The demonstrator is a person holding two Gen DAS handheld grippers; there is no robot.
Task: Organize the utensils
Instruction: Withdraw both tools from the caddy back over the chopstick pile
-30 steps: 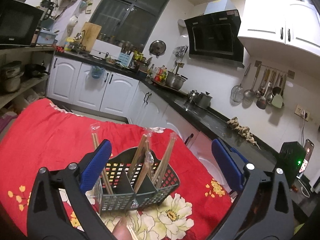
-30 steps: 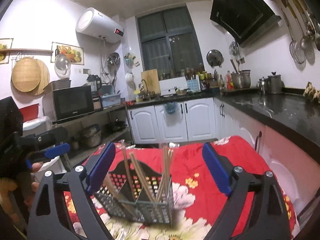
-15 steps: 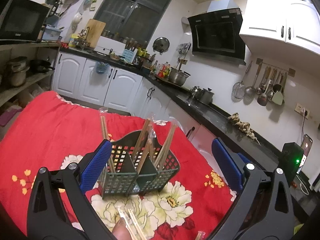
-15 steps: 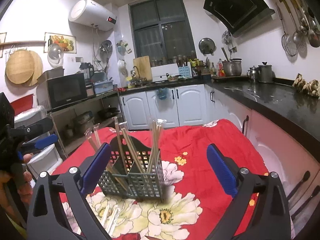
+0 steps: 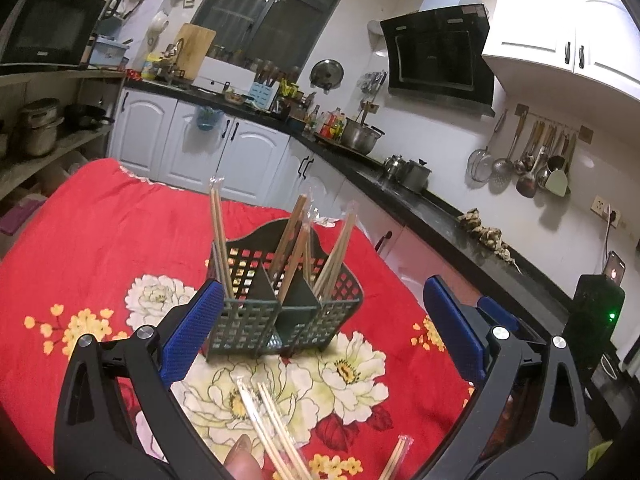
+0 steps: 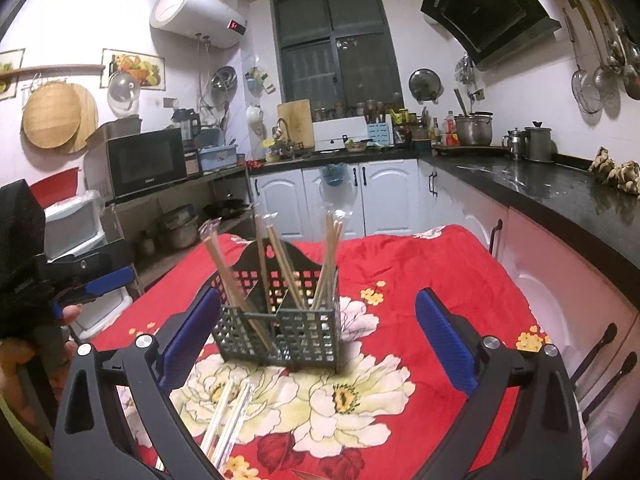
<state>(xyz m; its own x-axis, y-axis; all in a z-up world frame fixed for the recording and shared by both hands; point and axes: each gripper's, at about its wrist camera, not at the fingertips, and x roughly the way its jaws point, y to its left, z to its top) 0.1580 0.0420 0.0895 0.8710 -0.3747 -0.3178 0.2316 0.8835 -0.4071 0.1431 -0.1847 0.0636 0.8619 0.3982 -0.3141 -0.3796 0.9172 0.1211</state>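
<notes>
A dark green mesh utensil basket (image 5: 256, 320) stands upright on the red flowered cloth (image 5: 100, 240), with several wrapped wooden chopsticks (image 5: 218, 236) sticking out of its compartments. My left gripper (image 5: 322, 332) is open, its blue pads spread wide just short of the basket. The right wrist view shows the basket (image 6: 280, 332) from another side, just beyond my open right gripper (image 6: 318, 338); nothing is held. Loose wrapped chopsticks (image 5: 272, 428) lie on the cloth near me, also seen under the right gripper as chopsticks (image 6: 228, 412). The left gripper (image 6: 96, 284) appears at the left edge there.
A black worktop (image 6: 540, 196) with pots runs along the right, close to the table's edge. White cabinets (image 6: 344, 196) stand behind the table, and shelves with a microwave (image 6: 144, 160) are to the left. Another wrapped chopstick pair (image 5: 396, 456) lies at the near right.
Both grippers have drawn back from the basket, which now stands farther off and upright. The loose chopsticks on the cloth have come into view. The right jaws have spread a little wider.
</notes>
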